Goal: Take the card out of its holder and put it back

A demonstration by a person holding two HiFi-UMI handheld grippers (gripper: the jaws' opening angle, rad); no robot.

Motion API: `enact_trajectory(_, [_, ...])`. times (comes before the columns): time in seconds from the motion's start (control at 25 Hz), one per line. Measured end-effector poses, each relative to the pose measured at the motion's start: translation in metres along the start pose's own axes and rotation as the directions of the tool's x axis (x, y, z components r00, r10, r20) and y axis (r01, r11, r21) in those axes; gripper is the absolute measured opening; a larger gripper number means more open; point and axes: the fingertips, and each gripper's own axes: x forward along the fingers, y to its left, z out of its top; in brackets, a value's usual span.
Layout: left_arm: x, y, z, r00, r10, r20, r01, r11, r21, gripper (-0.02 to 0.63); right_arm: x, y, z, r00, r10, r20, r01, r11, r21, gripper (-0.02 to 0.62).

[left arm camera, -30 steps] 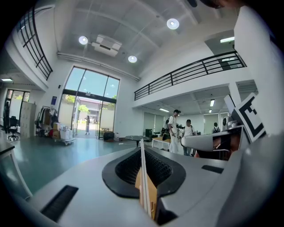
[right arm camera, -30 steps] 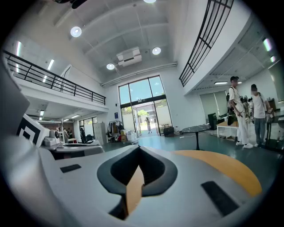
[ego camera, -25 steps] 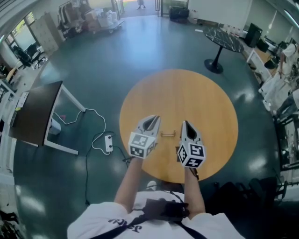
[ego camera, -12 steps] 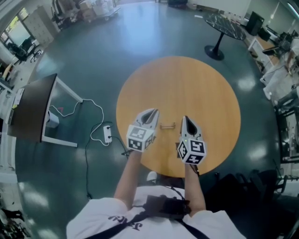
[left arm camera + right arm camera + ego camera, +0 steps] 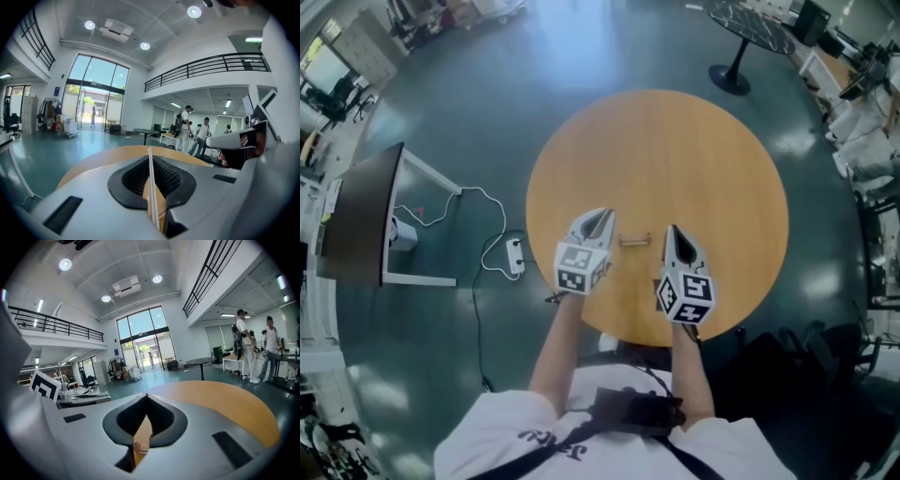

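Note:
A small wooden card holder (image 5: 635, 240) lies on the round wooden table (image 5: 675, 150), between my two grippers; whether a card sits in it is too small to tell. My left gripper (image 5: 600, 214) hovers just left of the holder with its jaws shut. In the left gripper view its tips (image 5: 149, 150) meet in a thin pale seam with nothing held. My right gripper (image 5: 672, 229) hovers just right of the holder, shut too. Its tips (image 5: 146, 394) touch, and the table (image 5: 220, 399) stretches ahead of them.
A dark-topped desk (image 5: 361, 220) stands on the floor at the left, with a power strip and cable (image 5: 516, 255) beside it. A black round table (image 5: 748, 21) is at the far right. People (image 5: 243, 345) stand far off in the hall.
Both grippers have sunk a little towards the table, still on either side of the holder. Their jaws stay shut.

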Motion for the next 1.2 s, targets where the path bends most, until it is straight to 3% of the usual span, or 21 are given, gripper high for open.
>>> enact_trajectory(0.4, [0.035,-0.009,-0.013,0.991,-0.131,-0.037,0.133,0.990,0.055,0.025,0.004,-0.017,-0.019,0.998,-0.030,-0.049,0.031,0.999,0.037,0.021])
enact_trajectory(0.68, [0.058,-0.028,-0.019,0.955,-0.279,-0.105,0.293,0.944,0.150,0.025,0.005,-0.028,-0.027,0.997,-0.040,-0.069,0.044,0.997,0.064,0.023])
enact_trajectory(0.88, [0.069,-0.041,-0.033,0.902,-0.403,-0.157,0.427,0.885,0.184,0.025,0.005,-0.033,-0.033,0.995,-0.052,-0.084,0.058,0.995,0.075,0.022])
enact_trajectory(1.2, [0.070,-0.072,-0.037,0.788,-0.562,-0.251,0.614,0.752,0.240,0.025,0.007,-0.040,-0.039,0.993,-0.060,-0.101,0.069,0.993,0.092,0.021])
